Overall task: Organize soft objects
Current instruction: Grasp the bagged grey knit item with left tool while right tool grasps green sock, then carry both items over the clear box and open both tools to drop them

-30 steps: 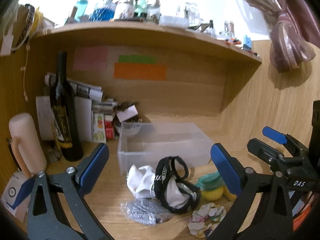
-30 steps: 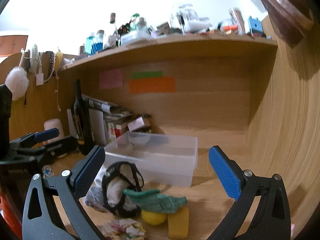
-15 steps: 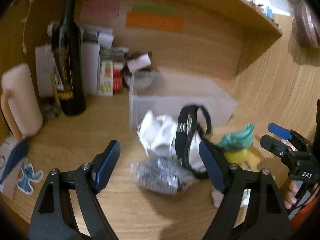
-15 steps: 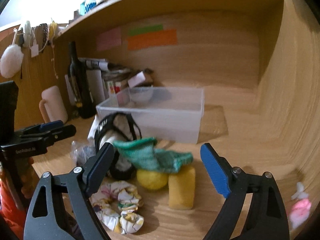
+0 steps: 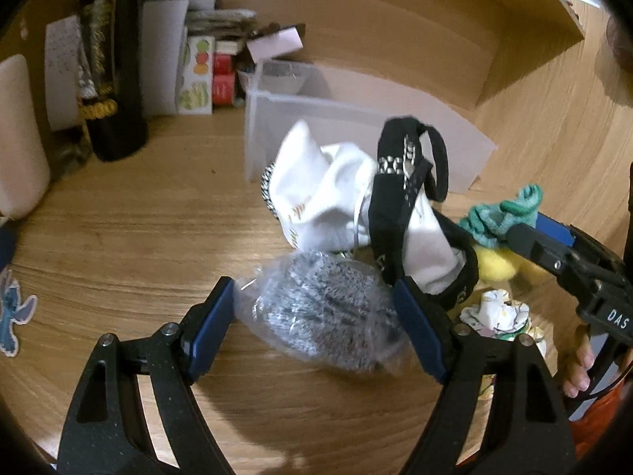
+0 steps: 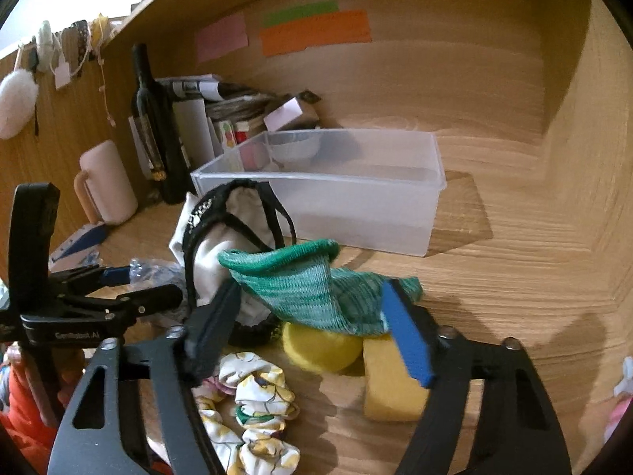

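Note:
A pile of soft things lies on the wooden desk in front of a clear plastic bin [image 5: 356, 118] [image 6: 356, 198]. My left gripper [image 5: 316, 316] is open, its jaws on either side of a grey fuzzy item in a plastic bag [image 5: 324, 308]. Behind it lie a white cloth [image 5: 324, 198] and a black strap [image 5: 399, 198]. My right gripper [image 6: 308, 316] is open around a green knit cloth [image 6: 308, 289], which drapes over a yellow ball [image 6: 320, 348] and a yellow sponge [image 6: 391, 380]. A floral scrunchie [image 6: 253, 399] lies near the front.
A dark wine bottle [image 6: 154, 126], a pink mug [image 6: 107, 186], papers and small boxes [image 5: 198, 71] stand at the back left. A shelf wall closes the right side. A blue sticker [image 5: 12, 312] lies on the desk at the left.
Both grippers have moved down and forward into the pile. The left one now straddles the bagged grey item, and the right one straddles the green cloth.

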Demonstrator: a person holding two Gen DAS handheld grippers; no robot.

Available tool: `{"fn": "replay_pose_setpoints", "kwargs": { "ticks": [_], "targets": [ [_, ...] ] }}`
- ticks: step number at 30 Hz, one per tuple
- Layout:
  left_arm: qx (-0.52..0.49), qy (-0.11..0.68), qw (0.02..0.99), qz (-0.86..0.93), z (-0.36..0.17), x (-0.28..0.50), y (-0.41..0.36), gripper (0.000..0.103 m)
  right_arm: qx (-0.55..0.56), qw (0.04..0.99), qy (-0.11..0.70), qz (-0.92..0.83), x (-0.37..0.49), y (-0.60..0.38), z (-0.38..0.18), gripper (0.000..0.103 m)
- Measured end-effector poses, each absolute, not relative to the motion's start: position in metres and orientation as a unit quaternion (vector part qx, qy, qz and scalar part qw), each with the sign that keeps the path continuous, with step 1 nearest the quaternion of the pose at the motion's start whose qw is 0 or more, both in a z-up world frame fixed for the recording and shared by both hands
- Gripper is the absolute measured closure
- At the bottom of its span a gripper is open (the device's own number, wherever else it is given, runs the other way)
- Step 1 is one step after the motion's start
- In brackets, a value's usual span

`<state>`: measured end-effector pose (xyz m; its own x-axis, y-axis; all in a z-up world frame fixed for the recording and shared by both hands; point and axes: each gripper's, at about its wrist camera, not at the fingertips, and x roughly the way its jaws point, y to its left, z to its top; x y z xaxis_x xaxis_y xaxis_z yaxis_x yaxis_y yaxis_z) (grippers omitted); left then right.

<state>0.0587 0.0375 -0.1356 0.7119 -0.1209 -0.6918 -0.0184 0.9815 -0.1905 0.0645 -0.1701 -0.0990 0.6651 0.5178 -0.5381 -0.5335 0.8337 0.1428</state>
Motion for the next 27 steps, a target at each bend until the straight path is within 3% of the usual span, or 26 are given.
{"fn": "replay_pose_setpoints", "kwargs": {
  "ticks": [2, 4, 7, 12, 17, 27],
  "targets": [
    [-0.089, 0.377, 0.922, -0.028, -0.137, 0.059, 0.035, 0.025, -0.015, 0.914, 0.288, 0.286, 0.063, -0.172, -0.099, 0.050],
    [-0.084, 0.377, 0.922, -0.037, -0.136, 0.057, 0.032, 0.037, -0.012, 0.914, 0.289, 0.284, 0.065, -0.173, -0.099, 0.065],
    [-0.077, 0.372, 0.924, -0.034, -0.134, 0.052, 0.029, 0.043, -0.001, 0.917, 0.284, 0.281, 0.066, -0.178, -0.098, 0.076],
    [-0.062, 0.358, 0.931, -0.017, -0.126, 0.039, 0.027, 0.053, 0.002, 0.922, 0.271, 0.277, 0.065, -0.182, -0.092, 0.083],
    [-0.060, 0.340, 0.939, 0.000, -0.111, 0.031, 0.036, 0.055, 0.006, 0.929, 0.250, 0.272, 0.062, -0.188, -0.081, 0.089],
    [-0.067, 0.272, 0.960, 0.016, -0.061, 0.032, 0.053, 0.055, 0.013, 0.945, 0.198, 0.260, 0.062, -0.198, -0.046, 0.089]
  ]
}}
